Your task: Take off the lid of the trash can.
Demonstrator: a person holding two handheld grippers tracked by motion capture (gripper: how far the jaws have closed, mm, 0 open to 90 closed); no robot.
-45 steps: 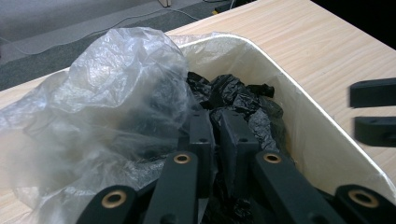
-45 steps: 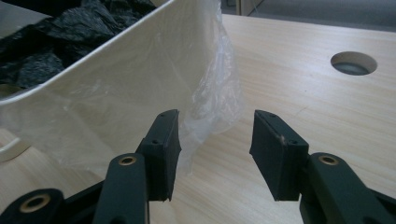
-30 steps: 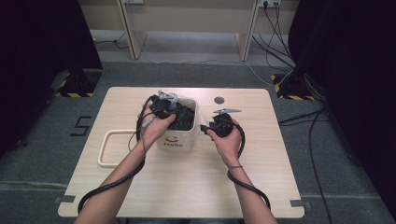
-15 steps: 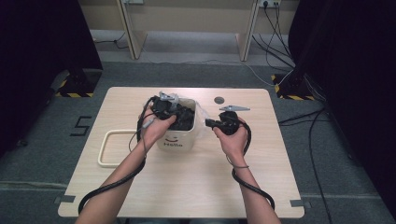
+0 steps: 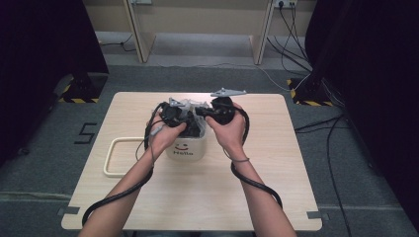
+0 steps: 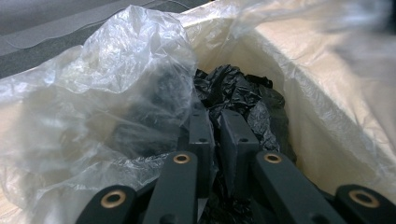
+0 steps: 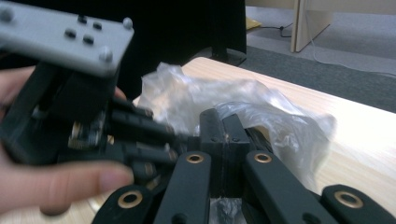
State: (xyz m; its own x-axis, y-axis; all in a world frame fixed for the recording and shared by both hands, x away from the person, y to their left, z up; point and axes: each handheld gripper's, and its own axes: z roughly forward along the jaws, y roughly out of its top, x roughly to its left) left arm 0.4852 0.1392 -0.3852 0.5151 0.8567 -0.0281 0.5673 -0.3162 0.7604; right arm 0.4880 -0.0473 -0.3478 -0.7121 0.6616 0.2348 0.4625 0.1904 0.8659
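Clear plastic liner point(image 6: 116, 93), thin and crinkled, bunched over rim of white bin point(image 5: 190, 148) on surface, black crumpled bag point(image 6: 238, 95) inside. Left gripper point(image 6: 219, 135) nearly closed, pinching liner; right gripper point(image 7: 225, 135) just closed on liner.

On the surface point(image 5: 207, 197) before me, a bin point(image 5: 188, 148) stands near the middle, a bag point(image 6: 116, 93) lining it. A tray point(image 5: 116, 157) lies just left of the bin. My left claw point(image 5: 190, 118) sits over its mouth, my right claw point(image 5: 200, 112) beside it.

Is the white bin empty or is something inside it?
Not empty: the white bin holds crumpled black plastic inside its clear plastic liner.
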